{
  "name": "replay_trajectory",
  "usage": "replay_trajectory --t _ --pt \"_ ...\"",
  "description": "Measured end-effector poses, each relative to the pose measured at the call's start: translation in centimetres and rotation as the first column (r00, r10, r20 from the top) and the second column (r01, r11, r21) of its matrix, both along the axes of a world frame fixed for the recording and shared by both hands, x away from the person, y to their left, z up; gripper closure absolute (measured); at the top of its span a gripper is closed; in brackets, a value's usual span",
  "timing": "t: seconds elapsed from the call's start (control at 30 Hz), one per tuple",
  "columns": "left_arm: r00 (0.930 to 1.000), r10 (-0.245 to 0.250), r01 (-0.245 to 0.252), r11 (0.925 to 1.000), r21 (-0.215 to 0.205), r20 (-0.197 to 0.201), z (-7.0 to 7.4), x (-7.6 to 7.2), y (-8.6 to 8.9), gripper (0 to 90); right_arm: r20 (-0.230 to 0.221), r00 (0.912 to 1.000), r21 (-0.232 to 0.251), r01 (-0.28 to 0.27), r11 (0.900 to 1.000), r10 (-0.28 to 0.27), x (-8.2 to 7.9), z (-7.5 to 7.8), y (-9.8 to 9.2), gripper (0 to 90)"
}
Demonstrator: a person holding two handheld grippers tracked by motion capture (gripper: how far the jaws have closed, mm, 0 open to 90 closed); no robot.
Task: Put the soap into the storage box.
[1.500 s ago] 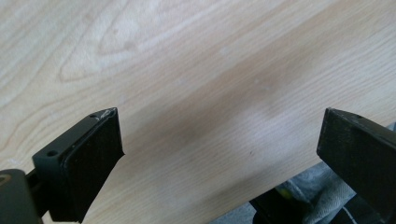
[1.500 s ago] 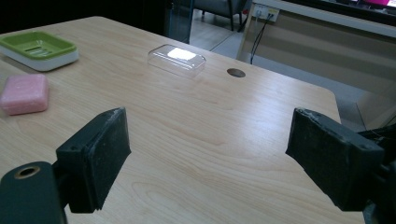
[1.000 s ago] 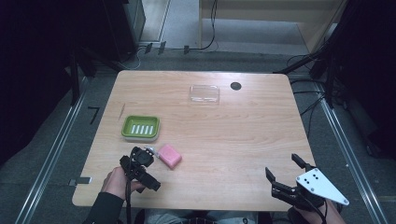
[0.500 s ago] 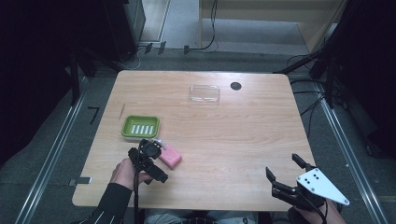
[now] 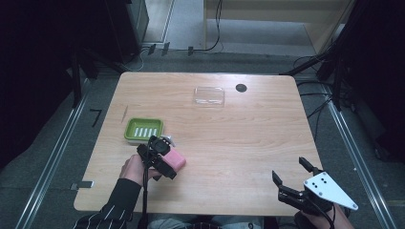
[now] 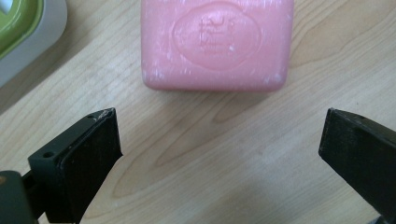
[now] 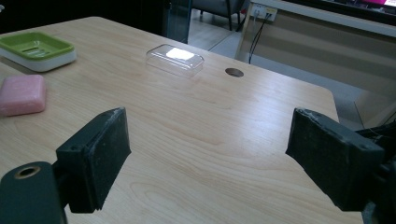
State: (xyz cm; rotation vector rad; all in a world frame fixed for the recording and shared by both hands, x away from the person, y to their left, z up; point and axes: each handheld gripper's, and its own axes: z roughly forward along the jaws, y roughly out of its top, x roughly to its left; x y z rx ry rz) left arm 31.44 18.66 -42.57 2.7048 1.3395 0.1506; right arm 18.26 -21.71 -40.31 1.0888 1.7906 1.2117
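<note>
Left gripper (image 6: 219,140): hovering right over the pink soap bar (image 6: 215,43), jaws standing wide apart, gripping nothing.
Soap bar: lying flat on the table (image 5: 248,138) near its front-left corner, just beside the green soap dish (image 5: 143,129).
Right gripper (image 7: 210,158): waiting at the front-right corner, jaws spread, holding nothing.
Clear lid (image 5: 209,95): sitting near the far edge.

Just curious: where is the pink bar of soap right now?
The pink bar of soap lies near the table's left front, just below the green soap dish, before the open left gripper.

Black two-jaw tongs (image 5: 160,151), dark pinstriped sleeve (image 5: 117,207), grey dotted triangular plate (image 5: 329,190).
</note>
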Motion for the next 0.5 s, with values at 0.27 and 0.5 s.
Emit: replay_trajectory --t 0.27,0.5 --pt "0.9999 -0.016 0.016 0.9998 0.010 -0.002 -0.3 1.0 -1.0 0.0 0.000 1.0000 0.003 0.001 1.000 -0.001 0.0 0.0 0.0 13.6" --pt "0.9997 -0.023 0.023 0.9992 0.033 0.004 -0.9 2.2 -2.1 0.0 0.000 1.0000 0.006 0.004 1.000 -0.004 0.0 0.0 -0.1 13.6"
